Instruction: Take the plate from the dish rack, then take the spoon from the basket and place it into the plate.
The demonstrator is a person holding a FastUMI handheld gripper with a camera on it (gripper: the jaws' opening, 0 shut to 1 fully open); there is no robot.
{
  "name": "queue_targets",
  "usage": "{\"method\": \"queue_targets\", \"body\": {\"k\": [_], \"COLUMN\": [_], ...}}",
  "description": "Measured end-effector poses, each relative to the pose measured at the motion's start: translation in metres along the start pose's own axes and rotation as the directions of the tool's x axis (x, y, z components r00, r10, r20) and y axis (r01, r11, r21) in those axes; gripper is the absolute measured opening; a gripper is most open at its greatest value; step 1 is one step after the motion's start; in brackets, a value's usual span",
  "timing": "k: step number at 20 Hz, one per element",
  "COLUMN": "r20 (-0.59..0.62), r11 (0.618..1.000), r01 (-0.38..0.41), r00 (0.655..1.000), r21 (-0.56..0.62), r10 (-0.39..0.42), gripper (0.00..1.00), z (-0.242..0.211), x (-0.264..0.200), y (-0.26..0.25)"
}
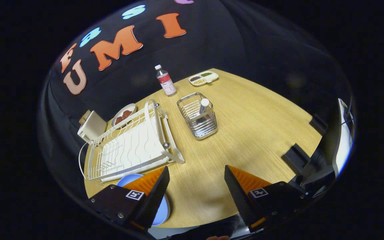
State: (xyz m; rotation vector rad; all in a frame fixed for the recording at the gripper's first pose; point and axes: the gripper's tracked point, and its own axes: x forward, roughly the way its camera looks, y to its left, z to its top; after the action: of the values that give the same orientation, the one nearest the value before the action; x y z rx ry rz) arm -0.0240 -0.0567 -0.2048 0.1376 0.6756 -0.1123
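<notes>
Woodgrain table [245, 133], wire basket [198, 116], tool [197, 186] agape

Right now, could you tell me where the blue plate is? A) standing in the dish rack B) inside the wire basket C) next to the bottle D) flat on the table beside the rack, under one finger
D: the blue plate lies flat on the table by the dish rack, partly under one of the open fingers.

The claw [197, 186] gapes above the surface [262, 133], holding nothing; the blue plate [162, 210] lies under its left finger, the spoon [203, 106] stands in the basket [198, 120] beyond.
</notes>
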Motion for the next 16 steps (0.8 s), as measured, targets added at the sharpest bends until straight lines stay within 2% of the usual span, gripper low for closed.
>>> {"method": "queue_targets", "body": {"k": [6,9,12,15,16], "r20": [0.122,0.191,0.257,0.278,0.275], "r11": [0.992,0.979,0.946,0.928,0.925], "r01": [0.014,-0.003,0.022,0.0,-0.021], "r00": [0.993,0.981,0.964,0.954,0.952], "r21": [-0.124,-0.203,-0.322,-0.373,-0.38], "r10": [0.001,0.043,0.065,0.111,0.134], "gripper": [0.99,0.99,0.99,0.99,0.94], "z": [0.059,0.087,0.109,0.119,0.119], "x": [0.013,0.025,0.036,0.047,0.05], "y": [-0.007,-0.007,-0.013,-0.01,-0.008]}}
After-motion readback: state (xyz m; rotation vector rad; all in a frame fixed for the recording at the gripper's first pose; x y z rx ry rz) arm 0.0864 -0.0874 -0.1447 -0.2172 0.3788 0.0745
